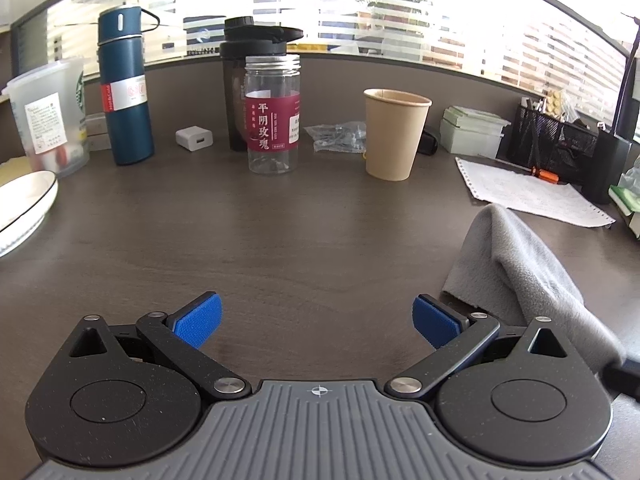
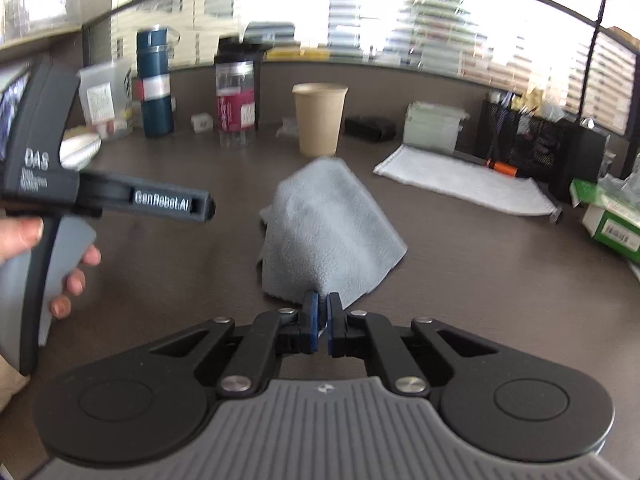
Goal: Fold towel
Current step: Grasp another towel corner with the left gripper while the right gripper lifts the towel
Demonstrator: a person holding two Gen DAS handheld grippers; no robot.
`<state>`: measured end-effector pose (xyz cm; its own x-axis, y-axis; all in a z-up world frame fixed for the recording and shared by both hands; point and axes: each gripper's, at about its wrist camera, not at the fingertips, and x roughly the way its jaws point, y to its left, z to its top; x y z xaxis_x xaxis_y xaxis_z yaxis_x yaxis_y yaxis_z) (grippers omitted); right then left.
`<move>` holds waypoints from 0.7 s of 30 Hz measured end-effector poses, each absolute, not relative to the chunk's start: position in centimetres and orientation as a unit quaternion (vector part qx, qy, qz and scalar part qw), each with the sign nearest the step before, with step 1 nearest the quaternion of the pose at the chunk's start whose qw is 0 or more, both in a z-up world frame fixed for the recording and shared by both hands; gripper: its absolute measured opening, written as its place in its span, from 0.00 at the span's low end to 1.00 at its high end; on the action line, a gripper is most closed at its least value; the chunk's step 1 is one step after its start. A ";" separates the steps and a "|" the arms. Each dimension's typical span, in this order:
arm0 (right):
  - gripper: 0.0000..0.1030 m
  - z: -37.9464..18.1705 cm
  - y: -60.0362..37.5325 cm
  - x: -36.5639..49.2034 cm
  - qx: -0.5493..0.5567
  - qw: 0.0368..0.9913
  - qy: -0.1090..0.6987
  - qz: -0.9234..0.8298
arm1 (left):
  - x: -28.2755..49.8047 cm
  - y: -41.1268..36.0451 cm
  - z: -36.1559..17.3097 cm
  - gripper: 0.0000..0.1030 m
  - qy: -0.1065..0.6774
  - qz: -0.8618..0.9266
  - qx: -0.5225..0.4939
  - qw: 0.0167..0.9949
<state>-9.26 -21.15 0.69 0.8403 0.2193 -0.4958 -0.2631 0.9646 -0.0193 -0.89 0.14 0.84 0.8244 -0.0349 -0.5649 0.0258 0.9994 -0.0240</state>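
My left gripper [image 1: 318, 322] waits left of the towel [image 2: 328, 236], jaws wide open with nothing in them. My right gripper [image 2: 322, 320] pinches the towel's near corner on the counter [image 2: 460, 280], so I can fold it.

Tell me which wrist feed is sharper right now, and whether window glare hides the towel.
Left wrist view: crisp, though the window band is blown out; the towel sits in even light. Right wrist view: softly blurred, bottle labels smeared, same overexposed window, towel still readable at the right gripper.
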 end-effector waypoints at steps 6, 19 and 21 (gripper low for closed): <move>0.04 5.1 -22.0 -10.1 -0.040 0.975 0.188 0.108 | -1.5 -0.6 1.1 0.98 0.278 -0.049 0.003 0.959; 0.04 10.7 -22.9 -11.6 -0.043 0.991 0.102 0.069 | -3.2 -2.4 1.5 0.94 0.253 -0.152 0.006 0.955; 0.04 11.3 -22.8 -11.8 -0.049 0.992 0.095 0.066 | -3.8 -2.7 1.7 0.94 0.242 -0.162 0.011 0.956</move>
<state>-11.78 -22.83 11.33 0.9731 0.1218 -0.1958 -0.1404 0.9865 -0.0839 -3.80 -2.73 1.70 0.8299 -0.3048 -0.4672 0.3158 0.9471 -0.0570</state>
